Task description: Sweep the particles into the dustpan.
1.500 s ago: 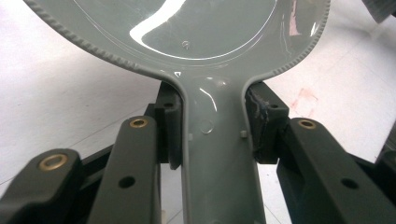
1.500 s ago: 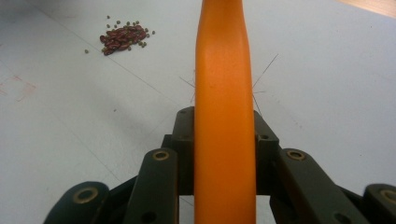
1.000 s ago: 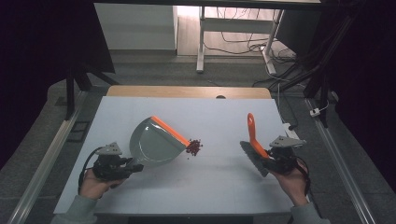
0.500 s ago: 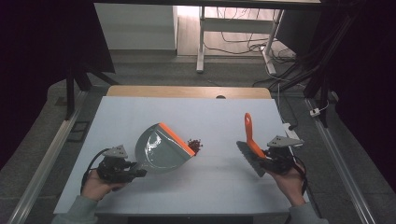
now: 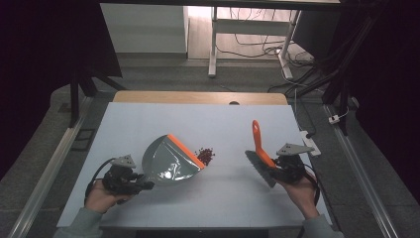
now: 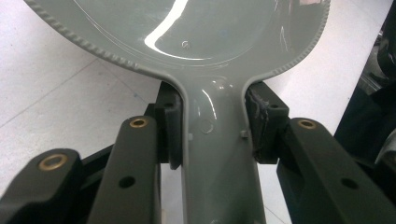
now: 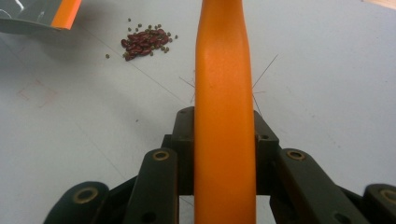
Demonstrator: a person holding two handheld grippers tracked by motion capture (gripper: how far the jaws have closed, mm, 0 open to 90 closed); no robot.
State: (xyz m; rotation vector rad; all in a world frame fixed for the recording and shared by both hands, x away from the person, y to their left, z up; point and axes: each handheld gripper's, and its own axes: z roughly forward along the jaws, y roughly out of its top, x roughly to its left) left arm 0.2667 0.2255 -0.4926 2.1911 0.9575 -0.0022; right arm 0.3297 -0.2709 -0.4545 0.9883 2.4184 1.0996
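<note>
White tabletop (image 5: 163, 119) fills your workspace, with dark floor and a desk frame beyond its far edge. Your left gripper (image 5: 130, 179) is clamped on the grey stem of the dustpan (image 5: 171, 161); in the left gripper view both pads (image 6: 172, 126) press against the sides of that stem. Your right gripper (image 5: 277, 168) is closed on the orange handle of the brush (image 5: 259, 148), and in the right gripper view the handle runs straight up between the jaws. From your left hand (image 5: 101, 196) the pan reaches toward the table's middle, tilted, its orange lip (image 5: 185, 150) on the far right side. Just beside that lip lies a small pile of dark red beans (image 5: 204, 154), with a few loose ones around it. From your right hand (image 5: 299, 191) the brush's handle points up and away, while its dark bristles (image 5: 260, 168) slant down toward the table, well apart from the beans. Pan and brush stand on opposite sides of the pile.
</note>
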